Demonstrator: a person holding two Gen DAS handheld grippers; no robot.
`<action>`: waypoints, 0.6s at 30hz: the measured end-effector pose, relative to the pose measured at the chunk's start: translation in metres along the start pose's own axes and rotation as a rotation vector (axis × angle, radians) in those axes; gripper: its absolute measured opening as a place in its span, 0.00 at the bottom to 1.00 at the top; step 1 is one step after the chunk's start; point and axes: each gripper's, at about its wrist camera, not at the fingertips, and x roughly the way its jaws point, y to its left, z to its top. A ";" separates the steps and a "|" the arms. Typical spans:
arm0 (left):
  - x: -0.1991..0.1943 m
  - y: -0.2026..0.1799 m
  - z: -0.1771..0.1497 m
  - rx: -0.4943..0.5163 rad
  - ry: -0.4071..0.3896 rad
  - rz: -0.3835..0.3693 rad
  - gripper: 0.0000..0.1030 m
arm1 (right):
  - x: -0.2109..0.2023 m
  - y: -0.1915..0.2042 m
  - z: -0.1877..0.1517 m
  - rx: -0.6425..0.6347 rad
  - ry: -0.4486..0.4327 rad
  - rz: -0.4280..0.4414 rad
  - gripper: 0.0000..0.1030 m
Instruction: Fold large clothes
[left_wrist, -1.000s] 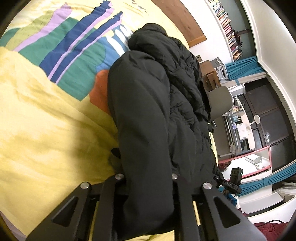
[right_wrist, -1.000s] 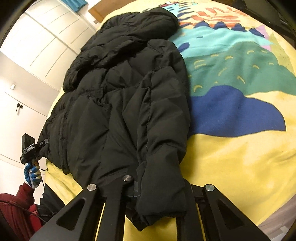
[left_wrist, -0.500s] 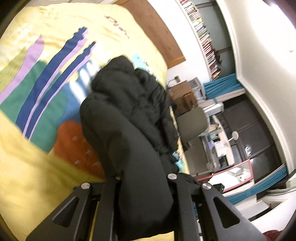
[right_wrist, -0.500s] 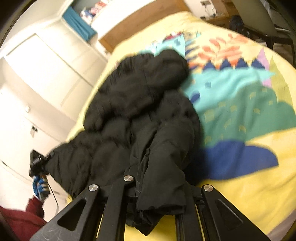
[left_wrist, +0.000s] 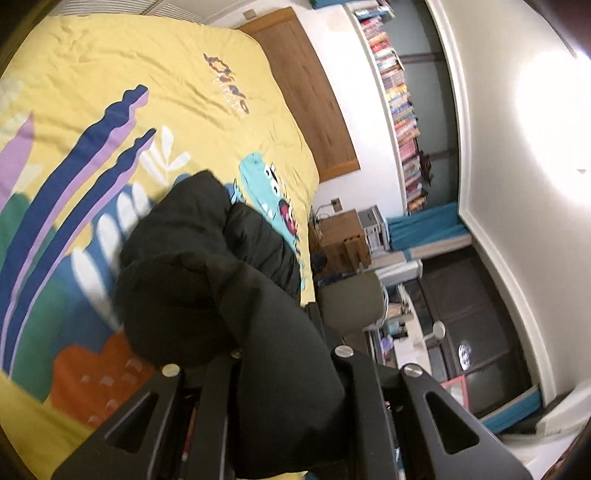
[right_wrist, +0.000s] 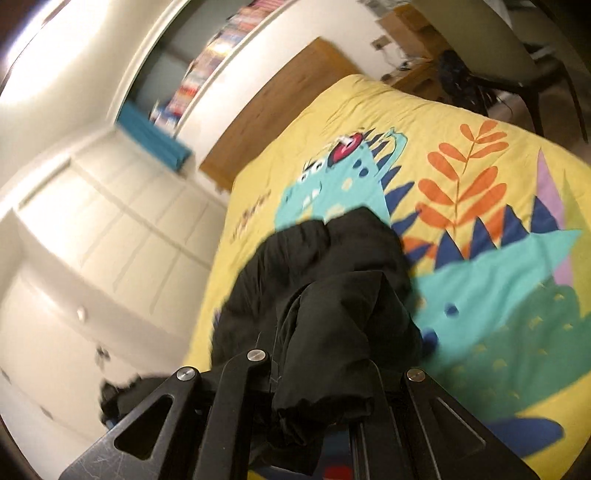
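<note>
Bulging between both clamped grippers, the black jacket (left_wrist: 221, 295) apparently hides their fingertips.

We saw bed with yellow dinosaur-print duvet (left_wrist: 110, 74) and wooden headboard (left_wrist: 306, 96) against white wall. Tall bookshelf (left_wrist: 402, 107) crammed with books stood beside headboard. Wooden bedside unit (left_wrist: 340, 240), grey chair (left_wrist: 351, 302) and teal curtain (left_wrist: 424, 227) nearby. White panelled wardrobe doors (right_wrist: 92, 229) lined other side. Bright glare fell on white wall (left_wrist: 546, 110).
</note>
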 end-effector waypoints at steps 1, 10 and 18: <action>0.009 -0.001 0.010 -0.014 -0.011 0.002 0.12 | 0.010 -0.002 0.012 0.030 -0.012 0.004 0.08; 0.122 -0.001 0.109 -0.060 -0.088 0.080 0.13 | 0.111 -0.011 0.102 0.183 -0.056 -0.002 0.09; 0.245 0.035 0.182 -0.101 -0.112 0.190 0.13 | 0.207 -0.036 0.164 0.266 -0.036 -0.068 0.12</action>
